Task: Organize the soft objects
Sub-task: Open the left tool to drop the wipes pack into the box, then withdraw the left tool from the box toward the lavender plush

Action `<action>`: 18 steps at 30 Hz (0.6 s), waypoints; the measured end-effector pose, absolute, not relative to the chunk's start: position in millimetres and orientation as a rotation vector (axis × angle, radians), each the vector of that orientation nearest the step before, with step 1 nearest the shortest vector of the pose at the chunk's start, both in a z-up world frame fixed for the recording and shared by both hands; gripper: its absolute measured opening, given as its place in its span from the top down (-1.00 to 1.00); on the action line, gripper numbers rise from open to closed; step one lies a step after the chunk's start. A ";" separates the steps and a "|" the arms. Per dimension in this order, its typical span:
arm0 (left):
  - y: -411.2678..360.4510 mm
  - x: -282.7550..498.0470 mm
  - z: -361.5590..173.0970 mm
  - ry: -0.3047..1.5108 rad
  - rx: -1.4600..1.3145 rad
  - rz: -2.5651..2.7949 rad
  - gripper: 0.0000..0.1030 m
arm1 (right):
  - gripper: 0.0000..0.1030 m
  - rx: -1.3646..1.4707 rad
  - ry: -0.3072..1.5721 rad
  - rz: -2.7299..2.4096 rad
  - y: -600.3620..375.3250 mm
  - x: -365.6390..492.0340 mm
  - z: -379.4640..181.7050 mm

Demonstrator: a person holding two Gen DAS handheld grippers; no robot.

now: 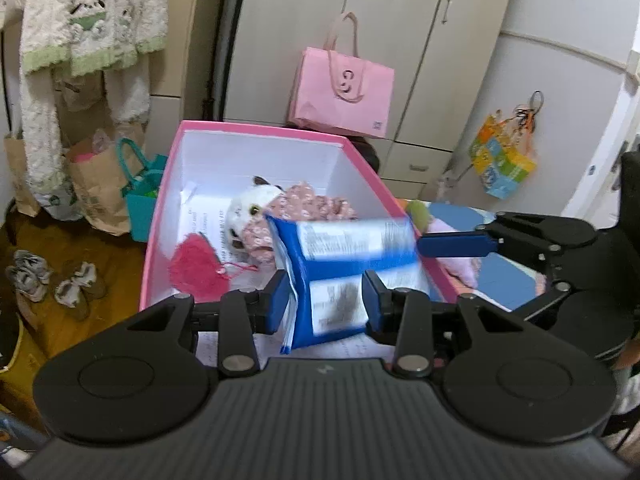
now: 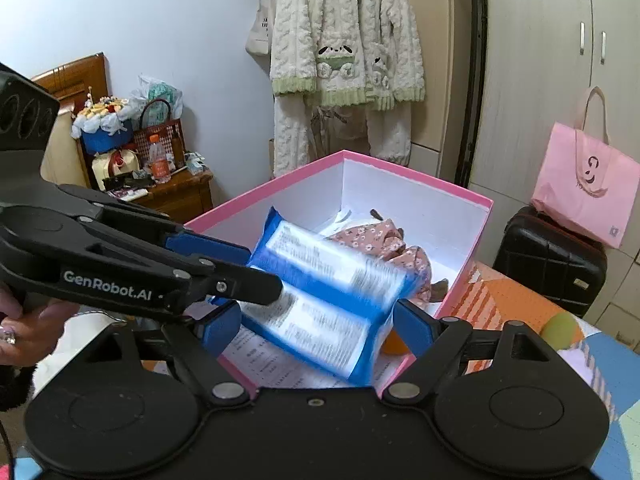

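Bedroom setup: pink box (image 1: 256, 136), stiff card w/ white inner walls, open top, sits on a patchwork quilt surface (image 2: 600, 356) (blue/orange patches, soft fabric). Behind the box: cream wardrobe doors (image 1: 400, 40), glossy flat panels w/ metal handles; pink paper tote (image 1: 344, 92) behind box too, on a black hard-shell suitcase (image 2: 548, 256). Left of box: fuzzy white/green robes (image 2: 344, 52) hanging, chunky knit texture; brown paper bags (image 1: 96, 184) and teal bag (image 1: 140, 200) on wood floor, sneakers (image 1: 28, 276) beside. Inside box: printed paper sheets lining the bottom, plush toy (image 1: 248, 216) w/ floral pink cloth, red fuzzy pouch (image 1: 196, 268). Blue tissue pack (image 1: 344, 272), crinkly plastic film, rectangular, motion-blurred, is over the near end of the box. Left gripper (image 1: 326, 300) clamped on the tissue pack, pads pressing both faces. Right gripper (image 2: 316, 328) jaws spread wide either side of the pack's end; can't tell if pads touch. Green ball (image 2: 560, 330) on quilt right of box.
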State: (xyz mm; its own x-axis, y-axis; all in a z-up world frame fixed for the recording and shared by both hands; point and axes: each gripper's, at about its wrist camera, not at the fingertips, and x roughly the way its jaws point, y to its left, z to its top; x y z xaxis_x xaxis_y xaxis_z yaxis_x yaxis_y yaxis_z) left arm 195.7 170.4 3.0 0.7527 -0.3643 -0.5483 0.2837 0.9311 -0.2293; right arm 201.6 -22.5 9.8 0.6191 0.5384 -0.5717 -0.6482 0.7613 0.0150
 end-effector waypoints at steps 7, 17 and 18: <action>171.7 181.7 18.8 0.602 -0.051 -0.278 0.19 | -0.65 -0.247 0.611 0.653 -26.0 193.8 17.3; 166.8 140.4 41.4 0.601 -0.004 -0.299 0.12 | -0.66 -0.309 0.565 0.647 -36.2 160.9 37.8; 165.1 136.4 42.4 0.599 0.001 -0.300 0.11 | -0.66 -0.311 0.562 0.648 -38.2 157.6 39.2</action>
